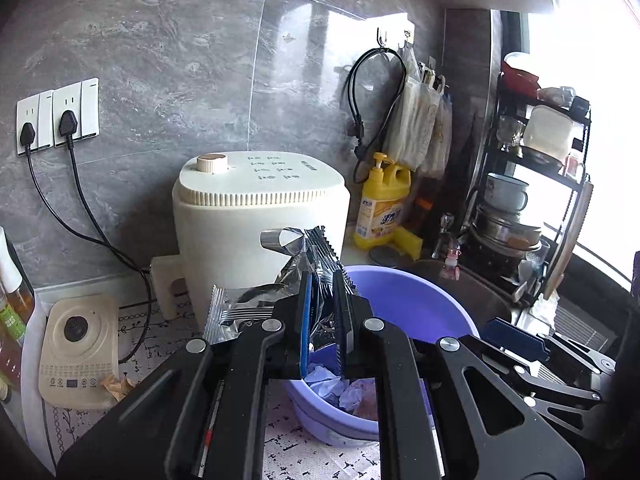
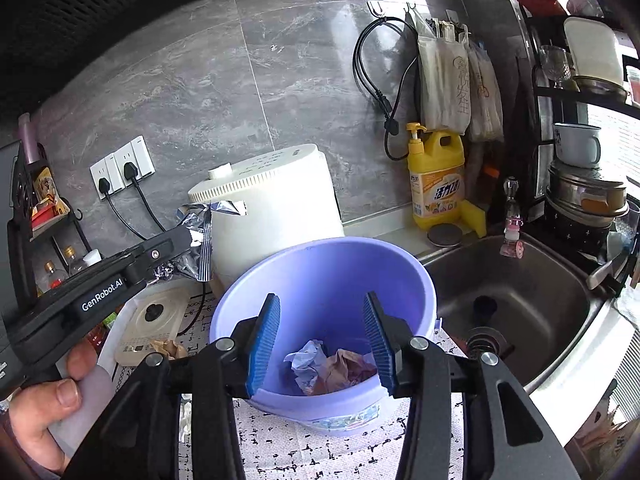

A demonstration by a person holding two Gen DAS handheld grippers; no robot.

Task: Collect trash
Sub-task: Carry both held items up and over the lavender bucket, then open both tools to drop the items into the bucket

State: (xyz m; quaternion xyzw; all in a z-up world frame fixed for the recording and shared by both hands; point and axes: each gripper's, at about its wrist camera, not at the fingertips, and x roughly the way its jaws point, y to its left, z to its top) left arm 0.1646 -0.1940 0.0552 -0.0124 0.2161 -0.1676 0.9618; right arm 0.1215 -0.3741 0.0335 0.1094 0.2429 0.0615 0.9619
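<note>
My left gripper point(image 1: 323, 320) is shut on a crumpled silver foil wrapper point(image 1: 292, 280) and holds it in the air just above the near left rim of a purple plastic basin point(image 1: 404, 304). The basin point(image 2: 332, 276) holds crumpled paper point(image 2: 332, 368). In the right wrist view the left gripper point(image 2: 188, 248) with the foil wrapper point(image 2: 200, 236) is left of the basin. My right gripper point(image 2: 322, 344) is open and empty, its fingers over the basin's near rim. It shows at the right edge of the left wrist view point(image 1: 532, 344).
A cream cooker point(image 2: 272, 208) stands behind the basin. A yellow detergent bottle point(image 2: 438, 180) and sponge stand by the steel sink point(image 2: 520, 300) on the right. A flat cream appliance point(image 1: 78, 348) and a brown paper scrap point(image 1: 118, 384) lie at left. A dish rack point(image 1: 532, 184) stands far right.
</note>
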